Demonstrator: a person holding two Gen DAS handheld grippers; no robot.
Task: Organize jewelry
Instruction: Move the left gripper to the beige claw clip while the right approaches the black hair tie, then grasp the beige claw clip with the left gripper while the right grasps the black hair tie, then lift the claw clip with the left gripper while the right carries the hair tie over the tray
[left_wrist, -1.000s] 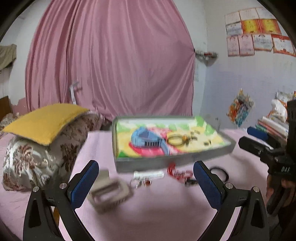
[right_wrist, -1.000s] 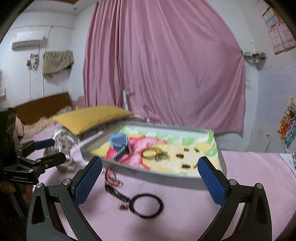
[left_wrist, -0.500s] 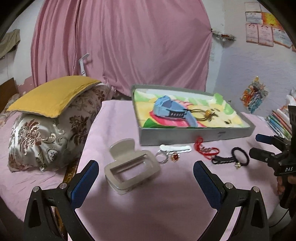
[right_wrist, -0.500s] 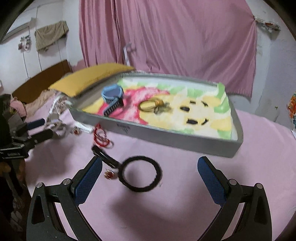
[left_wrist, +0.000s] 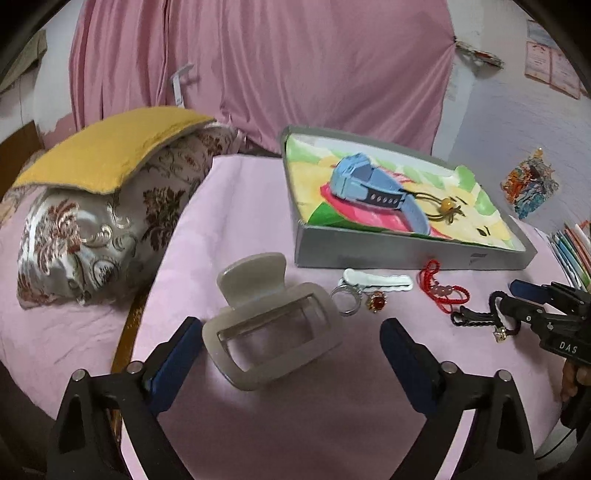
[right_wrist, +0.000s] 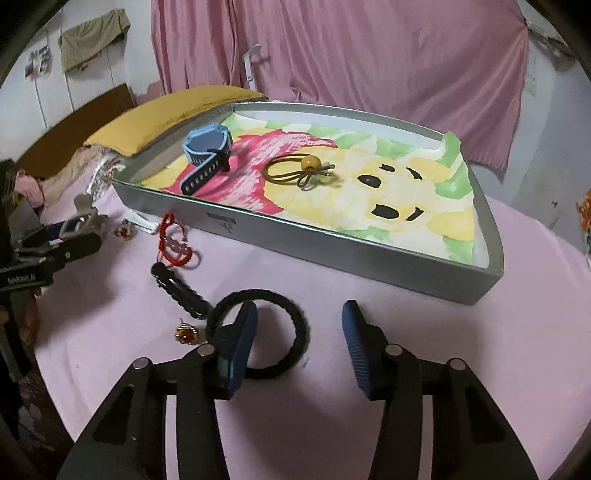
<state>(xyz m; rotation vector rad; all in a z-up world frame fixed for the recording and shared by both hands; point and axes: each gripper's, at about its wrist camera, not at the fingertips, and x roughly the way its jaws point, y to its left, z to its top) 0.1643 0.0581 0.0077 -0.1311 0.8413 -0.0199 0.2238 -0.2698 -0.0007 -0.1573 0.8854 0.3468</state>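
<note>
Two views, left wrist first: left gripper (left_wrist: 291, 350) low over the pink sheet (left_wrist: 236, 229), jaws wide apart, framing the big grey hair claw (left_wrist: 271, 325) without touching it. Beyond the claw, near the tray's (left_wrist: 369, 251) front wall, a silver ring (left_wrist: 345, 299), a red-stone ring (left_wrist: 376, 301), a white clip (left_wrist: 376, 278) and a red bead bracelet (left_wrist: 443, 291), all still outside the tray; inside, a blue watch (left_wrist: 369, 184) and a bead hair tie (left_wrist: 443, 212). Best here to centre both pads on the claw's long sides and close gently, since smooth plastic likely slips. Then the right wrist view: right gripper (right_wrist: 297, 345) jaws apart, left pad standing inside the black hair band (right_wrist: 258, 334), right pad outside it, band not yet pinched. Just beside it a black braided clip (right_wrist: 179, 288) and a second red-stone ring (right_wrist: 186, 334). Worth closing squarely across the band's rim, then lifting straight up before carrying over the tray wall, so neither neighbour is dragged along.
</note>
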